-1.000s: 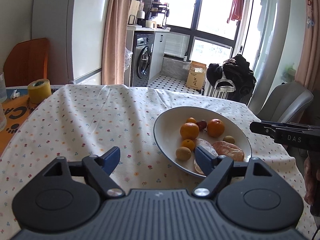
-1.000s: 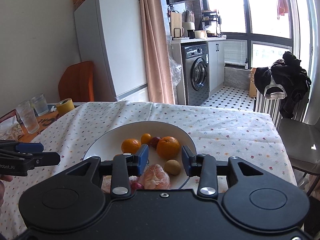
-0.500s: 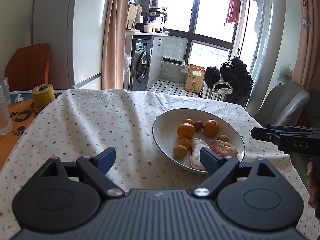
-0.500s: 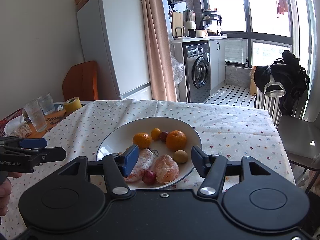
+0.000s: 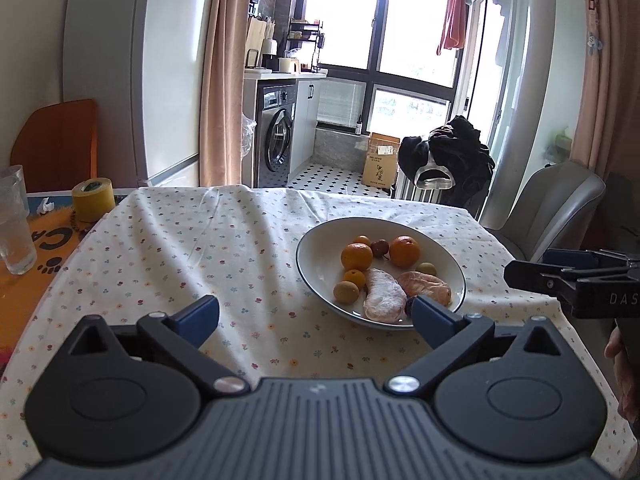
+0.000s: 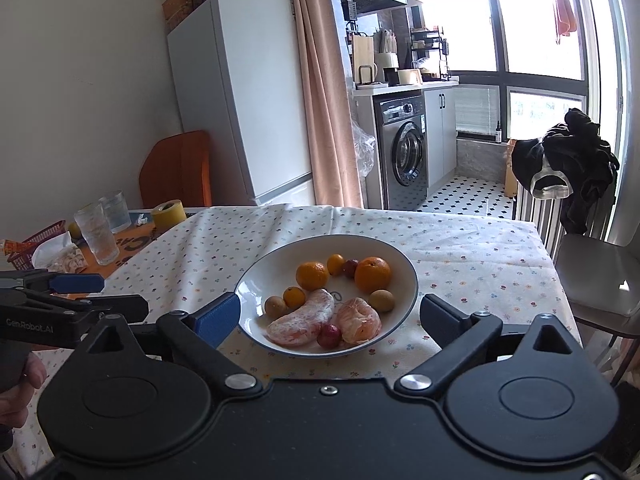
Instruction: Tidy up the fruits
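Note:
A white bowl (image 5: 316,248) (image 6: 256,284) stands on the flowered tablecloth and holds several fruits: two oranges (image 5: 356,257) (image 6: 372,274), small kumquats, peeled citrus pieces (image 5: 384,294) (image 6: 304,318), small brownish fruits and red ones. My left gripper (image 5: 314,314) is open and empty, held back from the bowl's near left side. My right gripper (image 6: 328,314) is open wide, empty, hanging just in front of the bowl's near rim. Each gripper shows at the edge of the other's view.
A yellow tape roll (image 5: 93,199) and drinking glasses (image 6: 97,239) stand on an orange mat at the table's left end. A grey chair (image 5: 552,204) sits at the right side. A hand (image 6: 16,384) grips the left tool.
Both grippers have drawn back and up from the bowl. The right gripper's jaws have widened from nearly closed over the fruit to fully open, leaving peeled citrus in the bowl.

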